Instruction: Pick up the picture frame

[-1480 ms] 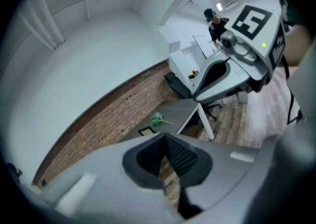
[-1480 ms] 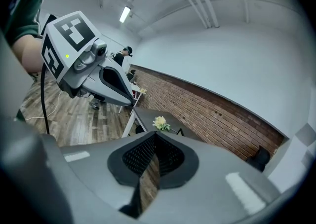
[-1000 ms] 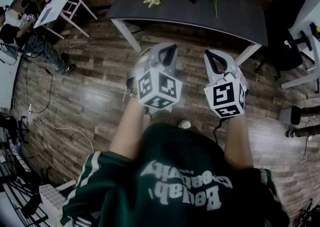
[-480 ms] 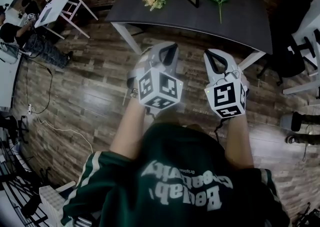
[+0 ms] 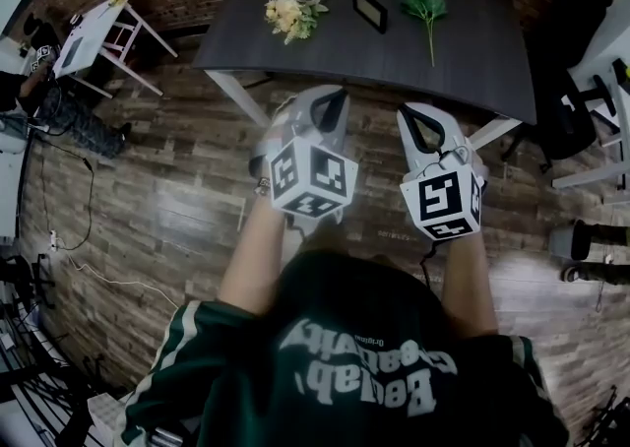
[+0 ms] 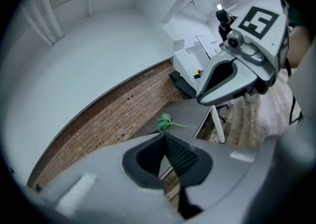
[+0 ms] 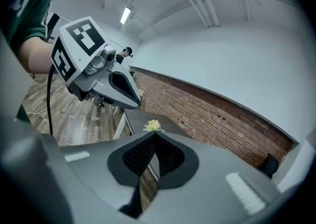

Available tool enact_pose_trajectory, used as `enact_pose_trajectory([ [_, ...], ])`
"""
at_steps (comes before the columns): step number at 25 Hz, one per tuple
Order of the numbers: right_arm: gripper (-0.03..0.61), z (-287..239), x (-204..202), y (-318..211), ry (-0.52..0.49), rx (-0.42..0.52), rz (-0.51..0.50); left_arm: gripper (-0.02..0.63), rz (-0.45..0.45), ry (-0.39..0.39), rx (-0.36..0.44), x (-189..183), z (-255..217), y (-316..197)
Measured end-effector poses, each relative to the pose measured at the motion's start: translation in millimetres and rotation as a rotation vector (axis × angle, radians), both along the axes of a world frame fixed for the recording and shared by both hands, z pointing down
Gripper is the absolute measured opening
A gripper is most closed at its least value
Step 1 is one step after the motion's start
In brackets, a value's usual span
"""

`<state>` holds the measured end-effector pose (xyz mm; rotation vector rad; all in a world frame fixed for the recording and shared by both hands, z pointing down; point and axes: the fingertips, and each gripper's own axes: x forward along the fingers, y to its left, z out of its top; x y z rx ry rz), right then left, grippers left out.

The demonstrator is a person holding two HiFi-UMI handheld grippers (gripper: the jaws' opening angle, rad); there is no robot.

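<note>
Facing the table (image 5: 472, 51), a person holds left gripper (image 5: 333, 98) and right gripper (image 5: 413, 115) clenched, empty — the picture frame (image 5: 369, 8) (cream flowers (image 5: 285, 14) at eleven) sits at twelve o'clock, beyond reach.

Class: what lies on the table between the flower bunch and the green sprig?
The picture frame, touching neither flower bunch nor green sprig; the head view shows it.
</note>
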<state>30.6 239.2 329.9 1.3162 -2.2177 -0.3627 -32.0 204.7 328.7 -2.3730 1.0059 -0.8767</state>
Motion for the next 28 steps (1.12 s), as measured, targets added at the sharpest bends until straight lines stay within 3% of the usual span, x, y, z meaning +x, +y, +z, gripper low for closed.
enact_pose_trajectory([
  [28, 0.006, -12.3, -1.9, -192.3, -0.039, -0.060, 0.074, 0.003, 0.093, -0.002, -0.039, 10.1, -10.0, -197.3],
])
